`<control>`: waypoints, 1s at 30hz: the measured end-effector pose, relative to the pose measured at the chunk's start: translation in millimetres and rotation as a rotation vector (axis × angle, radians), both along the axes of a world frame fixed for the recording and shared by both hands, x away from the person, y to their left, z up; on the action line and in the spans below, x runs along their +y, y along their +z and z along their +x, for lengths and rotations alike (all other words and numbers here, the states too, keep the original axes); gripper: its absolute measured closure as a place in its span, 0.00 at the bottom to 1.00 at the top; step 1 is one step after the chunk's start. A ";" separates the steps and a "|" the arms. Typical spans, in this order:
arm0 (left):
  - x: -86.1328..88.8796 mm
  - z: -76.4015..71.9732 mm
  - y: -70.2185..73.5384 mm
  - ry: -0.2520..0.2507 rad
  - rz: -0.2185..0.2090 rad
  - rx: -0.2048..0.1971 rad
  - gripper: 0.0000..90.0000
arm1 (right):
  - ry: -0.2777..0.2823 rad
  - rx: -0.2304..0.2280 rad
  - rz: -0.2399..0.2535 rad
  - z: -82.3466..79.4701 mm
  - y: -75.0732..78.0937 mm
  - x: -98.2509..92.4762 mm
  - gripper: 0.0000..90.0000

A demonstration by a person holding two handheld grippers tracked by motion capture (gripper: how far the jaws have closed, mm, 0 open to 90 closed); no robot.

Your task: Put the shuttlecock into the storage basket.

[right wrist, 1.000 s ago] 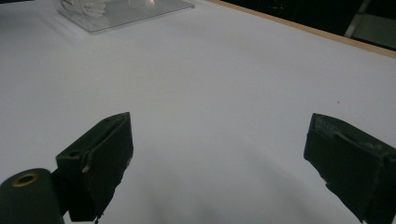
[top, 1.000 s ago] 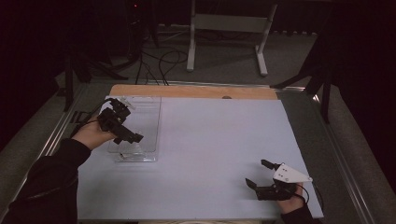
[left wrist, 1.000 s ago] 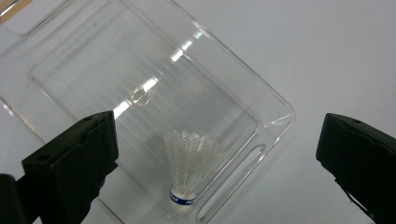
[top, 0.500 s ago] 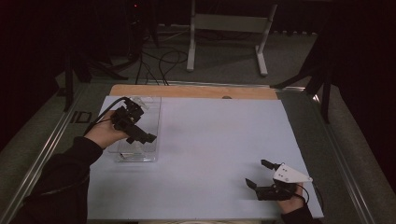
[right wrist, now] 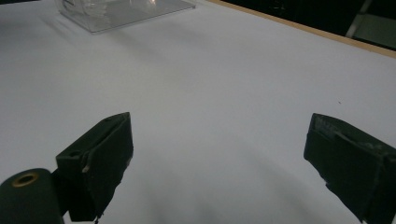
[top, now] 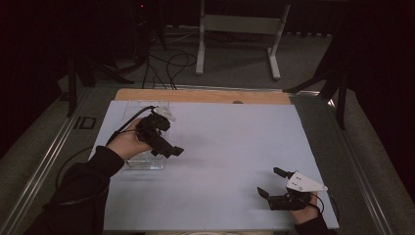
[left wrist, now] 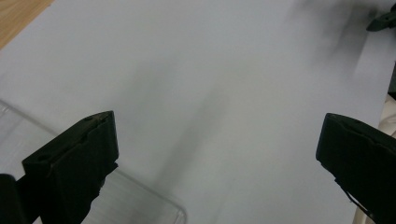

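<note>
My left gripper [top: 169, 148] hovers over the right edge of a clear plastic tray [top: 142, 165] at the table's left, held by a hand in a dark sleeve. In the left gripper view its jaws [left wrist: 219, 154] stand wide open with bare white table between them, and the tray's corner [left wrist: 140, 205] lies under the left jaw. My right gripper [top: 272, 182] rests low near the front right of the table, open. In the right gripper view nothing lies between its jaws [right wrist: 219, 158], and the clear tray [right wrist: 121, 11] sits far off at the top.
A white sheet [top: 230, 147] covers the table, with a wooden strip [top: 205, 96] along its far edge. Metal rails run down both sides. Beyond the table stand a grey frame [top: 240, 24] and floor cables [top: 166, 63].
My left gripper has moved right and toward the table's middle, from above the clear tray to its right edge. The right gripper has stayed put.
</note>
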State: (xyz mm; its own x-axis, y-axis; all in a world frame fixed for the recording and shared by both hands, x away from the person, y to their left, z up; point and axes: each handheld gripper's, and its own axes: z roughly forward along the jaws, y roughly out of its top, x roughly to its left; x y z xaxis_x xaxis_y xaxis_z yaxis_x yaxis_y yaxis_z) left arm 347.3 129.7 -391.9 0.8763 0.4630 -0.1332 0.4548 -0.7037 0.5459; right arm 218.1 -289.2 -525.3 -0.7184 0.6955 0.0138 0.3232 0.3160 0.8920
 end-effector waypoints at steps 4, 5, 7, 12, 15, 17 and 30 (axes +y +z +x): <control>-12.8 -4.3 -1.8 -0.047 -0.012 -0.011 0.00 | -0.001 0.002 0.002 -0.3 0.4 -0.1 0.09; -15.3 -5.1 -2.3 -0.050 -0.016 -0.011 0.00 | -0.001 0.001 0.003 -0.3 0.4 0.0 0.09; -21.8 -7.4 -3.5 -0.070 -0.021 -0.015 0.00 | 0.000 0.002 0.003 -0.3 0.4 0.0 0.09; -39.1 -15.2 -9.5 -0.132 -0.017 -0.019 0.00 | 0.001 -0.002 0.003 -0.2 0.5 -0.2 0.09; -46.2 -18.5 -13.8 -0.169 -0.029 -0.011 0.00 | 0.002 -0.001 0.003 -0.3 0.6 -0.2 0.09; -50.1 -21.3 -16.9 -0.188 -0.028 -0.021 0.00 | 0.001 0.000 0.003 -0.4 0.7 -0.1 0.09; -78.6 -41.8 -50.8 -0.269 -0.034 0.004 0.00 | 0.004 -0.002 0.004 -0.1 0.6 -0.5 0.09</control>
State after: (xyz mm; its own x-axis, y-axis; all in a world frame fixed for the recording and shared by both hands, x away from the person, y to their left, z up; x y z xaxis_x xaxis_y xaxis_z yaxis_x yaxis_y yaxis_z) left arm 305.5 51.0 -442.7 0.9666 0.2090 -0.1482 0.2562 -0.7807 0.5699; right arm 217.9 -289.7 -524.7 -0.7209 0.6928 0.0151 0.3201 0.3136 0.8940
